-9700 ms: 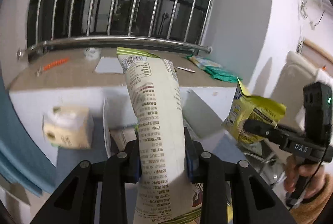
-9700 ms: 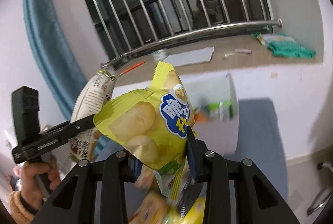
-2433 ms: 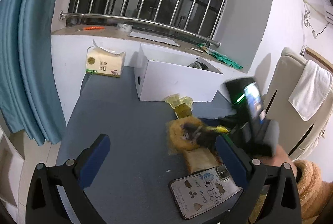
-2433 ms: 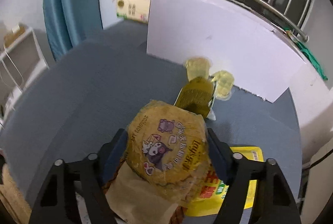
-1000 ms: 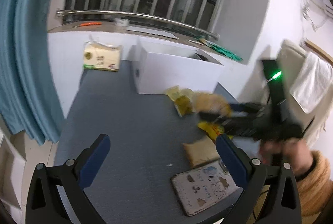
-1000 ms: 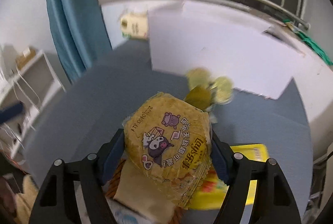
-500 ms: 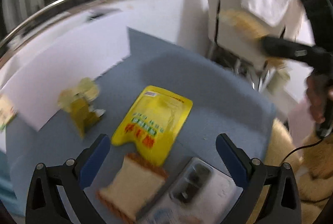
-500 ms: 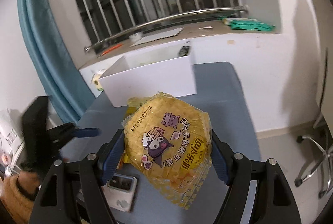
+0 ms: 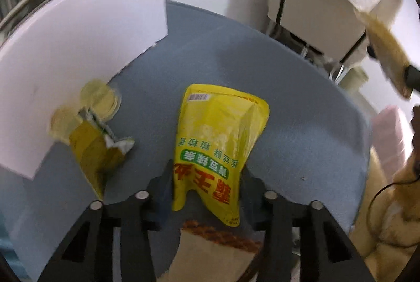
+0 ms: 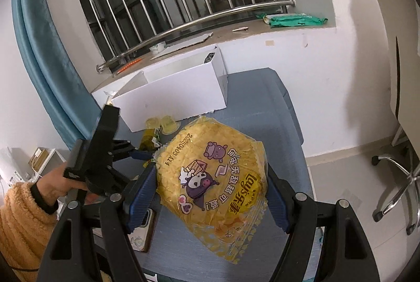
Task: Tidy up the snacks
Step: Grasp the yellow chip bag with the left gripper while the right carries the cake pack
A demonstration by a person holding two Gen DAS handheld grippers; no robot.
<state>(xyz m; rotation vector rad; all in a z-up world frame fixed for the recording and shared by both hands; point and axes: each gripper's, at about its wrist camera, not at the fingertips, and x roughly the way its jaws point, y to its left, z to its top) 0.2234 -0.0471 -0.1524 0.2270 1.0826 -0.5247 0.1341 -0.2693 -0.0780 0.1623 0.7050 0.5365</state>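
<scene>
My left gripper [image 9: 207, 189] is shut on the near end of a yellow snack pouch [image 9: 220, 135] that lies on the grey-blue table [image 9: 302, 124]. My right gripper [image 10: 211, 192] is shut on a round yellow Lay's chip pack [image 10: 212, 177] and holds it above the table; this pack shows blurred at the right edge of the left wrist view [image 9: 386, 51]. The left gripper also shows in the right wrist view [image 10: 141, 154], low over the table. A white open box [image 10: 170, 95] stands at the table's far side.
An olive-yellow torn packet [image 9: 94, 150] and two jelly cups [image 9: 99, 98] lie beside the box wall [image 9: 65, 46]. A toast-shaped item [image 9: 215, 250] lies under the left gripper. A phone [image 10: 141, 234] lies near the table's front. A window sill with bars [image 10: 183, 40] is behind the box.
My left gripper has moved down onto the yellow pouch and closed on its near end. My right gripper has lifted the chip pack a little higher and turned slightly.
</scene>
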